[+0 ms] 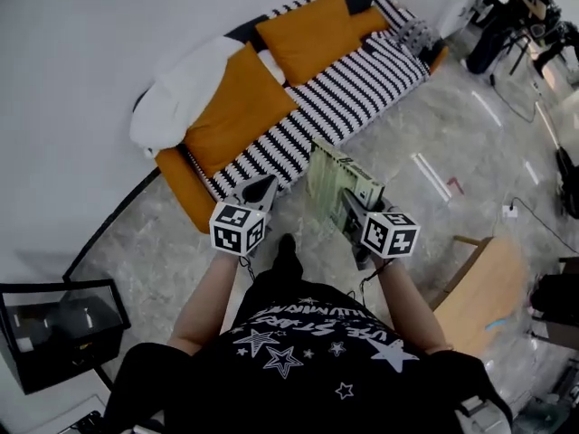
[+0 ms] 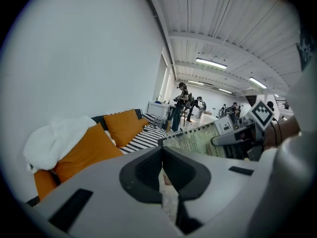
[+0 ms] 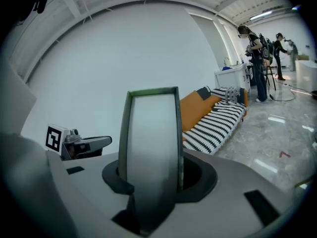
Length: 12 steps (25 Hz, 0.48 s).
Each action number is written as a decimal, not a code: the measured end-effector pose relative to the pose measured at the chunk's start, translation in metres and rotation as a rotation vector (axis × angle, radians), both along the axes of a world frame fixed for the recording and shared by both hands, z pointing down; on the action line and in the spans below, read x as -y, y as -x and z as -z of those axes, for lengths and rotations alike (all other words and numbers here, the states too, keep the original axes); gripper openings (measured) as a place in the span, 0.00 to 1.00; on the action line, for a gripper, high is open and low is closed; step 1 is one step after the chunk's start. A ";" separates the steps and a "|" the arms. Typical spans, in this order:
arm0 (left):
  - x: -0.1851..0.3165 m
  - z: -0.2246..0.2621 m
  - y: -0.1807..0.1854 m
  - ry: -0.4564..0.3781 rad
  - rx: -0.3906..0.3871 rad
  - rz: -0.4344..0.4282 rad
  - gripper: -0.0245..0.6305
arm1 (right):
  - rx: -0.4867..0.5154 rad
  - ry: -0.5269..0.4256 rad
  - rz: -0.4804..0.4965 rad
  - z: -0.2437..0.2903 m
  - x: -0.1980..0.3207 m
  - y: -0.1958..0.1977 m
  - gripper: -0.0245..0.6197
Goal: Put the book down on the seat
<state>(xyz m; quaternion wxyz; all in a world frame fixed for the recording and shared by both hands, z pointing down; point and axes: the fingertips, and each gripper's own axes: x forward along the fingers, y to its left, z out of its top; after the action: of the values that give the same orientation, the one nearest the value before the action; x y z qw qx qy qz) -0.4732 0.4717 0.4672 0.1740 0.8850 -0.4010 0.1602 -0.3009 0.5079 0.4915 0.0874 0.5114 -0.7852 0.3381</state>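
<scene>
Book held upright above the floor, short of the sofa seat.
The thin, pale-green printed paperback book [image 1: 336, 181] [image 3: 151, 143] [image 2: 198, 141] stands on edge in the grey plastic right gripper [image 1: 351, 208] [image 3: 150, 180], whose jaws pinch its lower part, over the glossy grey marbled floor [image 1: 416, 143]. The left gripper [image 1: 261, 189] [image 2: 161, 158] hangs beside it with its jaws pressed together on nothing. Ahead lies the black-and-white striped fabric seat [image 1: 362, 89], backed by soft orange cushions [image 1: 237, 107].

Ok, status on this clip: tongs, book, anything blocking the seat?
Left tongs shut, empty. Right tongs shut on book, aloft, not yet down. Striped seat open in front of orange cushions.
</scene>
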 end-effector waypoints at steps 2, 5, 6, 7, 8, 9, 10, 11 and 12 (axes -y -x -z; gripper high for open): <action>0.023 0.001 -0.004 0.001 -0.006 -0.037 0.05 | -0.001 -0.011 -0.040 0.006 0.022 -0.004 0.30; 0.050 0.000 -0.008 0.007 -0.025 -0.087 0.05 | -0.004 -0.019 -0.088 0.011 0.047 -0.008 0.30; 0.059 0.000 -0.010 0.006 -0.030 -0.102 0.05 | -0.009 -0.019 -0.103 0.011 0.054 -0.010 0.30; 0.069 0.000 -0.012 0.005 -0.034 -0.116 0.05 | -0.016 -0.018 -0.117 0.011 0.061 -0.012 0.30; 0.078 0.001 -0.013 0.002 -0.041 -0.128 0.05 | -0.024 -0.016 -0.130 0.010 0.067 -0.013 0.30; 0.088 0.003 -0.015 -0.002 -0.048 -0.139 0.05 | -0.031 -0.015 -0.144 0.010 0.073 -0.015 0.30; 0.097 0.005 -0.018 -0.007 -0.056 -0.150 0.05 | -0.036 -0.014 -0.158 0.010 0.079 -0.017 0.30; 0.104 0.008 -0.021 -0.012 -0.063 -0.163 0.05 | -0.039 -0.015 -0.171 0.010 0.084 -0.019 0.30; 0.110 0.010 -0.025 -0.017 -0.067 -0.178 0.05 | -0.039 -0.016 -0.182 0.011 0.088 -0.020 0.30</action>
<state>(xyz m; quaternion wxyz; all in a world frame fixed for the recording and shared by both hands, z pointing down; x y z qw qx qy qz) -0.4483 0.3618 0.4573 0.1649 0.9234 -0.3162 0.1419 -0.2813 0.4197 0.4809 0.0676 0.5879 -0.7363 0.3282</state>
